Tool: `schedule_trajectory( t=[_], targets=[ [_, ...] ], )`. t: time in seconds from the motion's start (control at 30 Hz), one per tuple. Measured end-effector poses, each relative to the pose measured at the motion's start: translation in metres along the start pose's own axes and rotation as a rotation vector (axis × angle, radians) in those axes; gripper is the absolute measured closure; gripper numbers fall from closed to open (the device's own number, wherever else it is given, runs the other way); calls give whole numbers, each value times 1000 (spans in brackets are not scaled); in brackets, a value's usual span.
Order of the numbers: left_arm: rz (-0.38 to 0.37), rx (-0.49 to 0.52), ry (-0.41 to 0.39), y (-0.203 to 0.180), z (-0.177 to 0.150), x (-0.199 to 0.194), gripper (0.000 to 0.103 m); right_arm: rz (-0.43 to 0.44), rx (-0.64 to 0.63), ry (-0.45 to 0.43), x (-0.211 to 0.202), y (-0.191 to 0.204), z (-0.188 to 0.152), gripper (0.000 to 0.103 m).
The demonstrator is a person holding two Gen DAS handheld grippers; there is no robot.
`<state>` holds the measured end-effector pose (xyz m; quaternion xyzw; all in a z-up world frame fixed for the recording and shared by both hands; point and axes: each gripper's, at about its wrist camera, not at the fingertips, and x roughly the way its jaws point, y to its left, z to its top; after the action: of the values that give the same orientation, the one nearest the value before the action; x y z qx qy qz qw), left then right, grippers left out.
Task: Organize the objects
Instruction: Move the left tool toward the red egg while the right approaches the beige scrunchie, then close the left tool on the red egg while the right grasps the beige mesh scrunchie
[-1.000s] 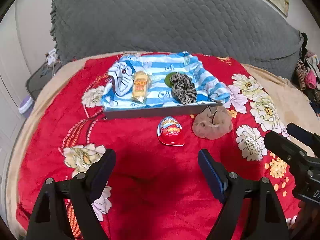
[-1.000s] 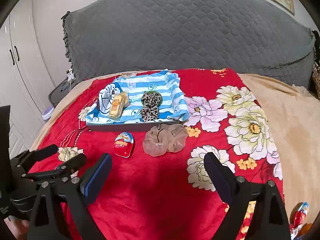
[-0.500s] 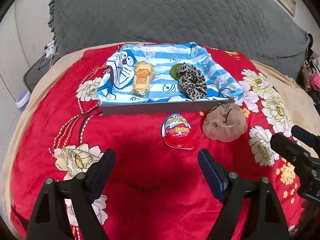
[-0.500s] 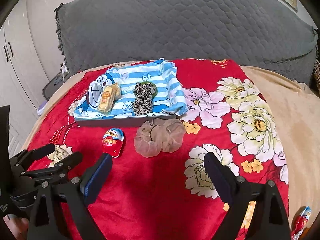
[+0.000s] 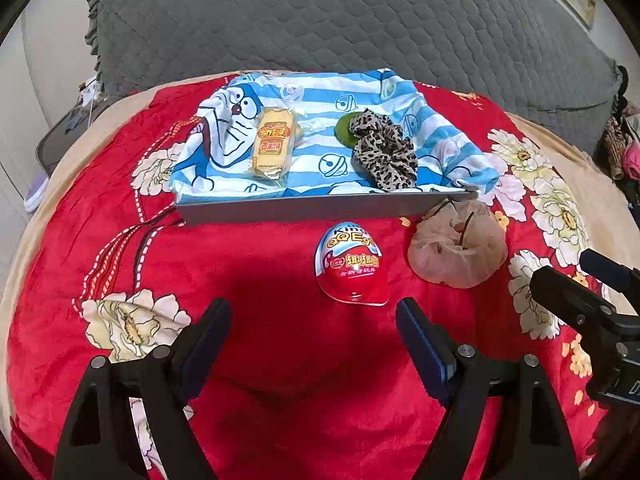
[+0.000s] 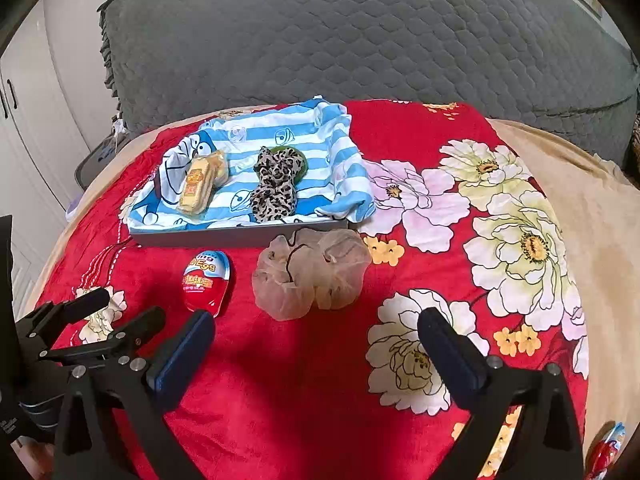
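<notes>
The left gripper [image 5: 314,320] is standing open with nothing between its pads, hovering just short of the chocolate egg [image 5: 352,266]. The right gripper [image 6: 316,336] is also empty; its jaws have just been opening wider, and they are pointing at the beige scrunchie [image 6: 312,274], which is lying just beyond its fingertips.

Both items are resting on the red blanket [image 5: 248,264], just in front of the grey tray [image 5: 320,208]. The scrunchie appears to be touching the tray's front wall. The tray is lined with a striped blue cloth [image 5: 360,96] and is already holding a snack pack [image 5: 272,144] and a leopard scrunchie [image 5: 384,148].

The step in hand appears to be the approach for a pickup. The next move is calling for each gripper to straddle its item, close, and lift it over the front wall into the tray.
</notes>
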<state>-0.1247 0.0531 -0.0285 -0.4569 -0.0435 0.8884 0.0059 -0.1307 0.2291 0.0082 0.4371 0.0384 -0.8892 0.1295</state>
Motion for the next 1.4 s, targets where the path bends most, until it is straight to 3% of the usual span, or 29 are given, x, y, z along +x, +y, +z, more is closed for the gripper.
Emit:
schedule_trajectory(
  t=[0.67,1.4],
  targets=[
    [-24,8,30,-9,5,20,18,8,14,50,20,-9,5,1],
    [-15,7,49,-12,19,67,18,5,27,117,77,-23,14,1]
  ],
)
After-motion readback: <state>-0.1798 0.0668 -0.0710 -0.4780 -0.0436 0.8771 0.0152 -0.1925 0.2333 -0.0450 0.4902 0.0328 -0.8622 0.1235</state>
